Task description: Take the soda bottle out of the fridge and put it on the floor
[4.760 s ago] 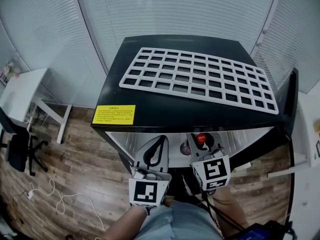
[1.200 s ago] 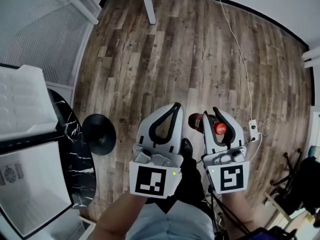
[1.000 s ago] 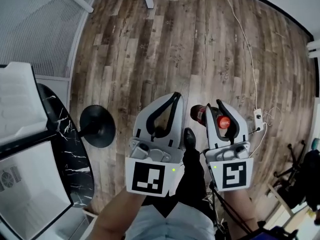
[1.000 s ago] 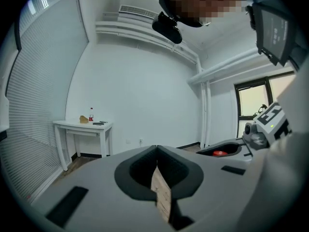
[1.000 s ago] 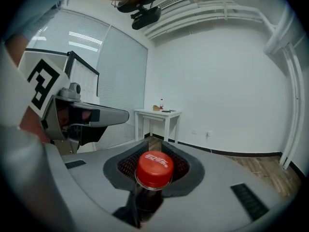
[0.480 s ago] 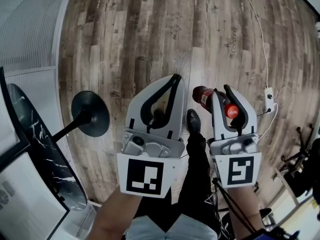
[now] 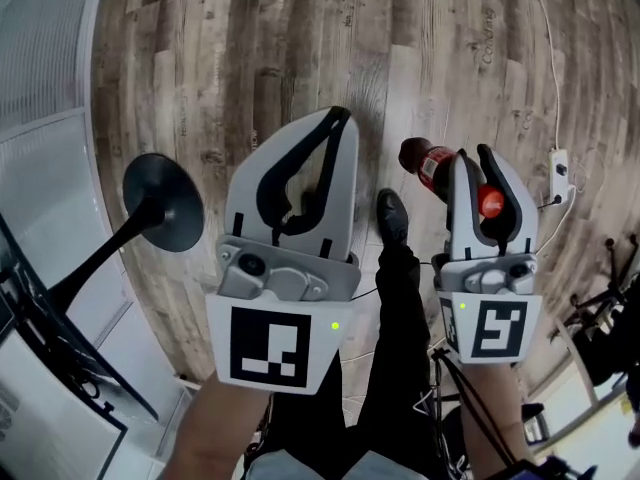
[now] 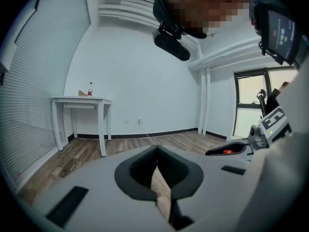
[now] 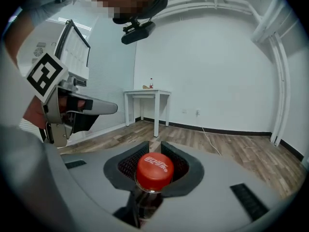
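Although the soda bottle [image 7: 425,163] is already out of the fridge, it hangs above the wooden floor [image 7: 300,48], clamped at the neck in my right gripper [image 7: 477,160]; setting it down and releasing remain. My left gripper [image 7: 338,120] is closed and empty. The bottle holds dark soda, red cap [image 9: 154,170] on.

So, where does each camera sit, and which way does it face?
Head view: on the person's head, facing steeply down at the wood floor; shows the left gripper, the right gripper, a shoe.
Left gripper view: on that gripper, along its shut, empty jaws toward a white table; the head camera shows above.
Right gripper view: on that gripper, along jaws clamped on the bottle.
Shared: both gripper views face that table.
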Motion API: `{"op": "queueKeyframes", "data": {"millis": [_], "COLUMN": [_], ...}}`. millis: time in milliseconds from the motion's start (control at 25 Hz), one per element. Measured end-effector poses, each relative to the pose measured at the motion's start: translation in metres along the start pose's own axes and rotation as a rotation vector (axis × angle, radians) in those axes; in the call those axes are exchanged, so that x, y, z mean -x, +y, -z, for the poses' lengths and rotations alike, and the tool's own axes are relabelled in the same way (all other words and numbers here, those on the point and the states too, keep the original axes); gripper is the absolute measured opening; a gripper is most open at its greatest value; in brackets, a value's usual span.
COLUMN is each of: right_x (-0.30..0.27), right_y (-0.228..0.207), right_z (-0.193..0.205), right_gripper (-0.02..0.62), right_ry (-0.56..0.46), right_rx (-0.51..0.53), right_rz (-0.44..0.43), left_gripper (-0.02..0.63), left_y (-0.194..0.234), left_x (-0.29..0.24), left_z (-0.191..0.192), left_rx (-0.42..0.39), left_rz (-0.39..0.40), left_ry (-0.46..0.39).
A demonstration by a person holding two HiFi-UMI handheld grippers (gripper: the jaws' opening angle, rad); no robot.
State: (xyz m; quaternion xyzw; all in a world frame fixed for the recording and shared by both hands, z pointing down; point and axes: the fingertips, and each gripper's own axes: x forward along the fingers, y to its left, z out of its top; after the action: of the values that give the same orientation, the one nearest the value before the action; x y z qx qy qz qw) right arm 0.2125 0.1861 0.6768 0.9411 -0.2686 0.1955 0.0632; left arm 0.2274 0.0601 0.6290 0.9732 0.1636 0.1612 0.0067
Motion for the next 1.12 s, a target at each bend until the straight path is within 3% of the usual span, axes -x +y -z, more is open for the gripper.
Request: {"op": "queueKeyframes", "data": {"millis": [560,1120], "right_x": [-0.029,-0.040], "right_y": [-0.012,-0.020], "right_z": [0.112,0.191], "right_gripper": [0.091,0.089], "right_ry": [0.016,0.062], "right_rx": [-0.006,-0.008], "right_rz": [0.026,0.028], "left_gripper": [0.015,0.015], "left_y": [0.003,-0.003], "left_x": [-0.029,-0.042], "left_z": [0.111,0.182], "left_rx": [-0.005,0.000], "left_rz": [0.006,0.032], "left_ry": [0.027,0.060]}}
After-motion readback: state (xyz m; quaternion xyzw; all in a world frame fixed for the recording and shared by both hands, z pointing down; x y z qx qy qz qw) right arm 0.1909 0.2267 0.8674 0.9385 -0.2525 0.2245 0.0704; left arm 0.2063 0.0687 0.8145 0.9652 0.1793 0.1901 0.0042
